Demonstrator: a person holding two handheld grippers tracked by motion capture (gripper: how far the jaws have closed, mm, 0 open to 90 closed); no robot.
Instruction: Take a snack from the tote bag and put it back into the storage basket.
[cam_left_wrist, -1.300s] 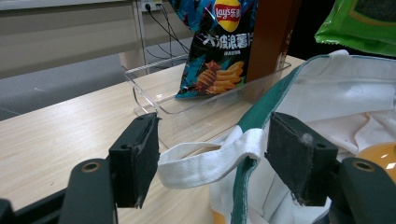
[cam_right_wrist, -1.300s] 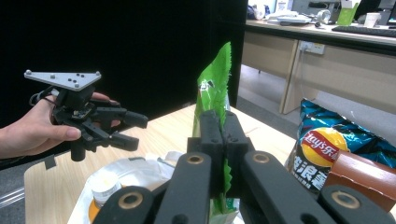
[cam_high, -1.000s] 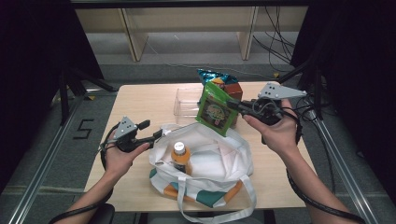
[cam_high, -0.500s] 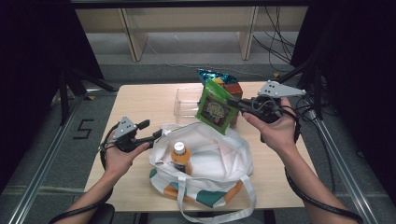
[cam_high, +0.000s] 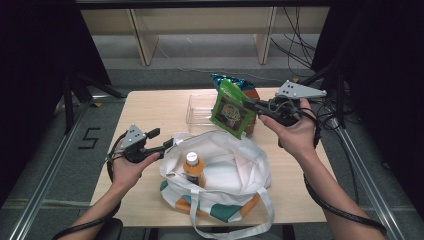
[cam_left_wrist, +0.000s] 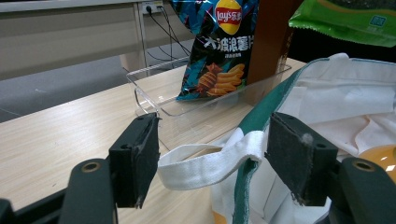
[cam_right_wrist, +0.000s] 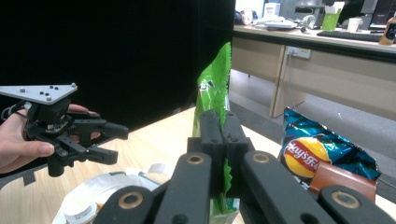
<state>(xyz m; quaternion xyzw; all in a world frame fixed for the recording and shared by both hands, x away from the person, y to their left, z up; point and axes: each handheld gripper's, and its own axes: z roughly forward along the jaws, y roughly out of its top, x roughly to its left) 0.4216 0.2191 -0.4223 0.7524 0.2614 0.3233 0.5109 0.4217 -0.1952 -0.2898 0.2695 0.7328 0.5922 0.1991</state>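
Right gripper (cam_high: 251, 105) clamped on the edge of a green packet (cam_high: 231, 110), holding it in the air above the table (cam_high: 150, 107) — over the far rim of the white bag (cam_high: 225, 170). In the right gripper view the jaws pinch the packet (cam_right_wrist: 212, 88) edge-on, pads together on the foil. Left gripper (cam_high: 167, 144) sits at the bag's left rim; in the left gripper view its jaws stand apart, with the bag's white handle strap (cam_left_wrist: 205, 161) lying between the pads and touching the right pad, not squeezed. An orange-capped bottle (cam_high: 193, 167) stands upright inside the bag. Behind the bag, a clear tray (cam_high: 197, 107) holds a blue chip bag (cam_left_wrist: 217, 46) and a brown box (cam_left_wrist: 271, 37) — both upright.
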